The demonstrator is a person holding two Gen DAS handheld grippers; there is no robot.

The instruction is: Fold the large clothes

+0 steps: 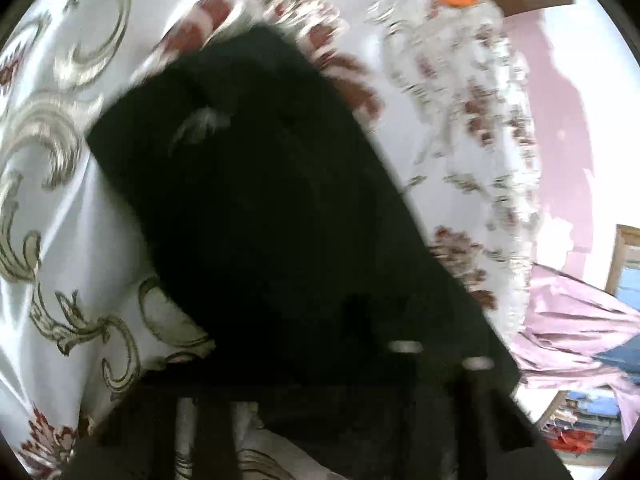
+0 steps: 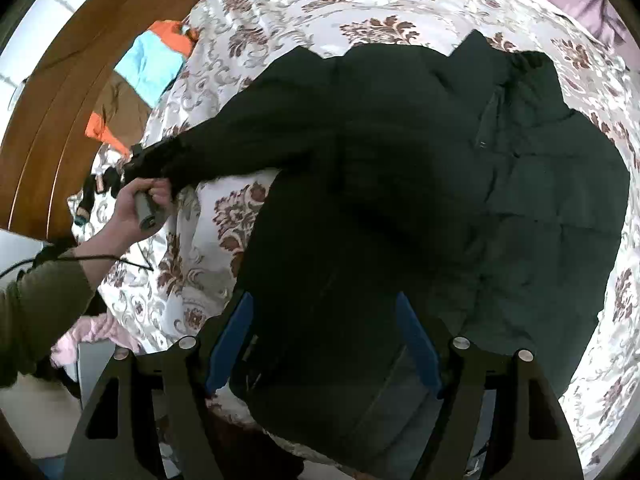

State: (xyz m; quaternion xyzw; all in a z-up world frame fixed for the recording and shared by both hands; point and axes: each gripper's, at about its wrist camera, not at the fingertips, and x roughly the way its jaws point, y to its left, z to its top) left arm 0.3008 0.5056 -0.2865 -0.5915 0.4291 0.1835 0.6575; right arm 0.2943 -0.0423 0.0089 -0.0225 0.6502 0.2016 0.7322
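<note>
Right wrist view: my right gripper [image 2: 324, 344] stands with its blue pads [image 2: 230, 344] well apart over the hem of the dark puffer jacket [image 2: 400, 200], pressing on nothing. The jacket lies spread on the floral bedspread [image 2: 320, 4]. Farther left, my left hand [image 2: 134, 210] and left gripper [image 2: 138, 166] are at the sleeve's cuff [image 2: 160, 162], jaws closed on it. Beyond, an orange-and-blue garment [image 2: 152, 60] lies by the wooden headboard [image 2: 80, 60].

Left wrist view looks close down a dark jacket [image 1: 260, 220] sleeve; right wrist view looks steeply down from higher; both share the jacket and bed [image 2: 320, 4].
</note>
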